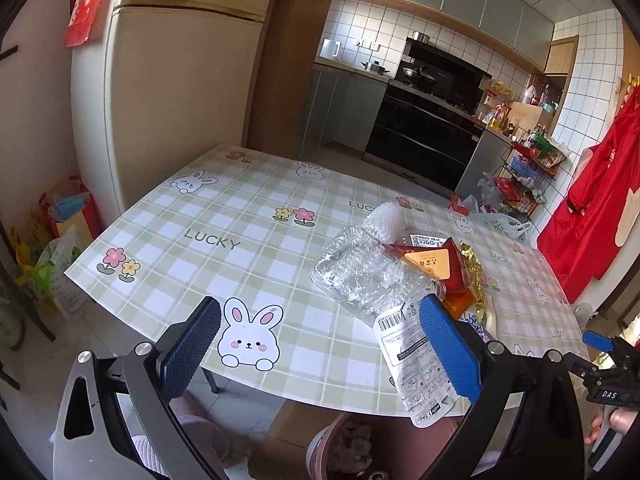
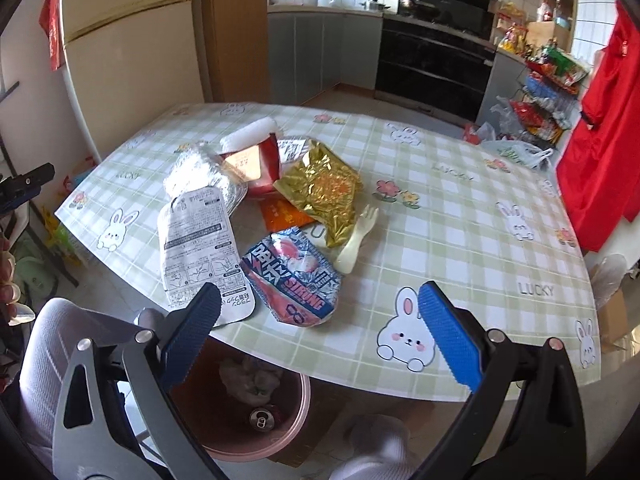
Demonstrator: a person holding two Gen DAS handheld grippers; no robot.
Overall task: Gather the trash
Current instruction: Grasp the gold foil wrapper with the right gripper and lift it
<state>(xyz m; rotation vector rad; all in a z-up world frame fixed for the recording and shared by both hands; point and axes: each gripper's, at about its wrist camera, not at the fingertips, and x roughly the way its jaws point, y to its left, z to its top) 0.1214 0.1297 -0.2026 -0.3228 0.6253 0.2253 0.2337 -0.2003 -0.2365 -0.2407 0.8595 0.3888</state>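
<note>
A heap of trash is seen near the near edge of the table (image 2: pixel 460 216), which is covered by a green checked cloth printed with rabbits and flowers. A white printed pouch (image 2: pixel 200 248) lies at the left of the heap, its long axis running near to far and its rounded near end overhanging the table edge. Just right of it lies a crumpled blue and red wrapper (image 2: pixel 298 276), and beyond that a gold foil bag (image 2: pixel 324 190), an orange packet (image 2: pixel 280 214), a red carton (image 2: pixel 260 164) and a crushed clear plastic tray (image 1: pixel 360 276). A cream plastic hand-shaped piece (image 2: pixel 356 240) is pointed away, fingers far. Below the table edge a pink bin (image 2: pixel 240 420) holds a can (image 2: pixel 262 418). The left gripper (image 1: pixel 320 344) and the right gripper (image 2: pixel 320 332) are both held wide apart and empty.
</note>
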